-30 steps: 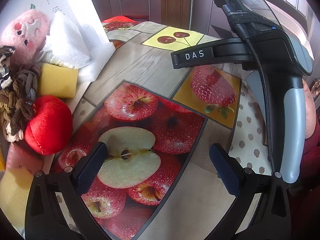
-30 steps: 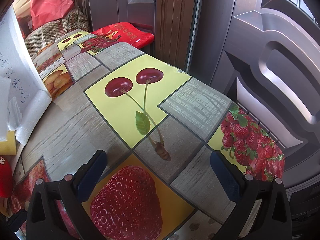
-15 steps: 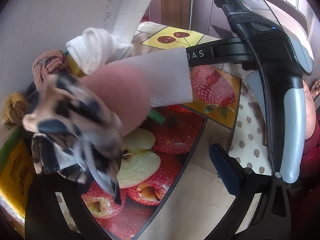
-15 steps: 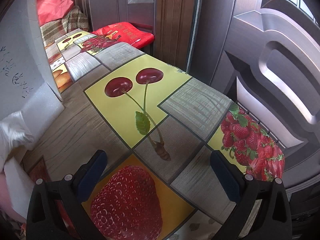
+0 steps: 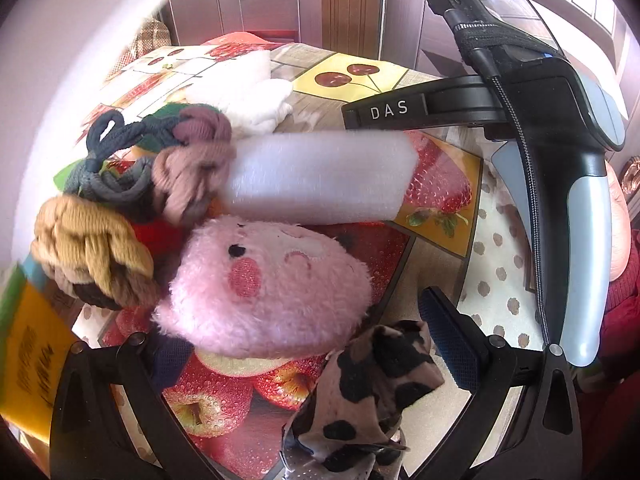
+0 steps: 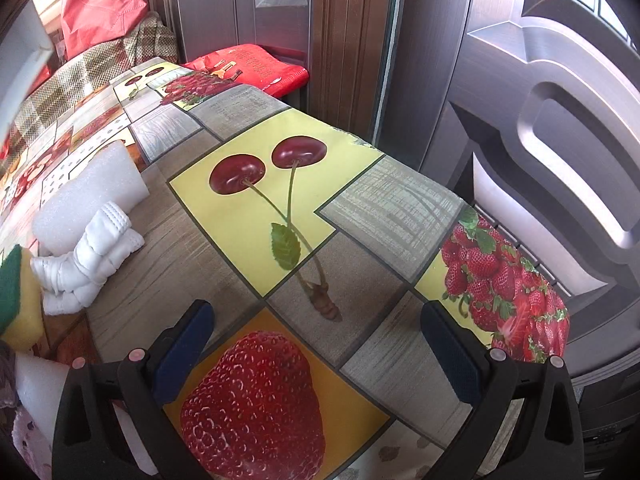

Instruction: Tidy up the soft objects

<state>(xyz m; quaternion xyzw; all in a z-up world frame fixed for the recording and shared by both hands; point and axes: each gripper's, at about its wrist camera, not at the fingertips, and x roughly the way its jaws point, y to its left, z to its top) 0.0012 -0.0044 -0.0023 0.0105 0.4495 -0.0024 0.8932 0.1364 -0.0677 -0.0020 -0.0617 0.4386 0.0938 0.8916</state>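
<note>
Soft things lie spilled on the fruit-print tablecloth (image 5: 436, 224). A pink plush toy (image 5: 272, 284) rests just ahead of my left gripper (image 5: 312, 356), which is open and holds nothing. A cow-print cloth (image 5: 360, 400) lies between its fingers, low in the view. Behind the plush are a white foam block (image 5: 320, 176), braided ropes (image 5: 92, 252) and a white cloth (image 5: 256, 108). My right gripper (image 6: 318, 340) is open over a printed strawberry, with nothing between its fingers. Its view shows another foam block (image 6: 92, 196), the white cloth (image 6: 92, 252) and a yellow-green sponge (image 6: 20, 312) at left.
A white box (image 5: 60, 60), blurred, fills the left edge of the left wrist view, with a yellow item (image 5: 28, 356) below it. The right gripper's body (image 5: 560, 120) stands at the right. The table edge (image 6: 460, 196) runs close to a dark door (image 6: 540, 100). A red bag (image 6: 252, 66) lies beyond the far end.
The white box tipped and lifted, and the plush, ropes, foam, cloths and sponge tumbled out onto the tablecloth in front of my left gripper. Both grippers stayed where they were.
</note>
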